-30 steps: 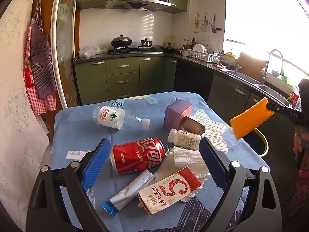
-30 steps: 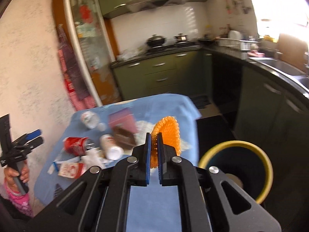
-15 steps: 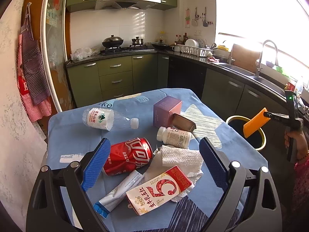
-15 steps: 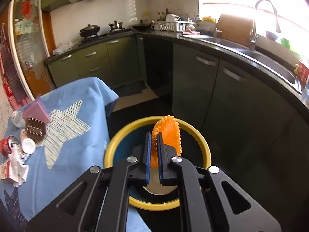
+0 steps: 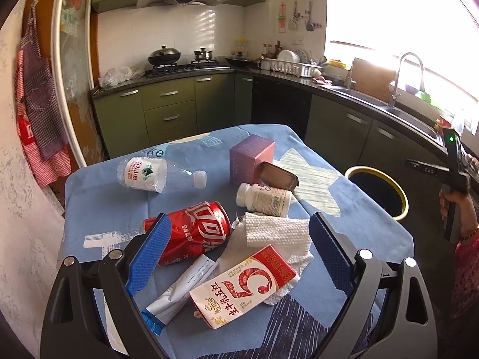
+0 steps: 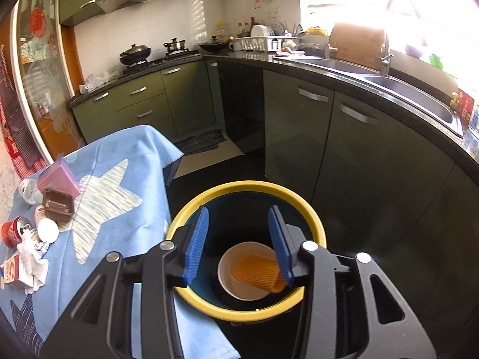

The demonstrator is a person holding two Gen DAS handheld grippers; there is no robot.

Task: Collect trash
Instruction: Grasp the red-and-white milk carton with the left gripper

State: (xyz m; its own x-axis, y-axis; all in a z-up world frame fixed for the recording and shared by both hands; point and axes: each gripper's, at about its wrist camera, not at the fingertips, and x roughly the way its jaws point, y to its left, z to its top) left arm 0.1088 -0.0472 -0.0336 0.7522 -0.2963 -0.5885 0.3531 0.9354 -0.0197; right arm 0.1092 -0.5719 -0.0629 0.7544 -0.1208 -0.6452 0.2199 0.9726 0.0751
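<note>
Nearest us, our left gripper stands wide apart and holds nothing, its blue pads on either side of the litter on the blue-clothed table. Between the pads lie a red-and-white carton on a white paper towel, and a white tube beside the carton. The red can lies on its side just behind the left pad. Past these a white pill bottle touches a brown tin, with a purple box behind them and a clear water bottle lying well apart to the left. The cloth around the water bottle is bare, and so is the strip along the right edge of the table.

Our right gripper hangs over the yellow-rimmed bin, its jaws spread open and empty. The orange foam net lies down in the bin, resting in a white bowl at the bottom. The bin stands on the dark floor just off the table's right edge, with the cloth hanging beside its rim. Beyond it the floor runs open to the green cabinets.
</note>
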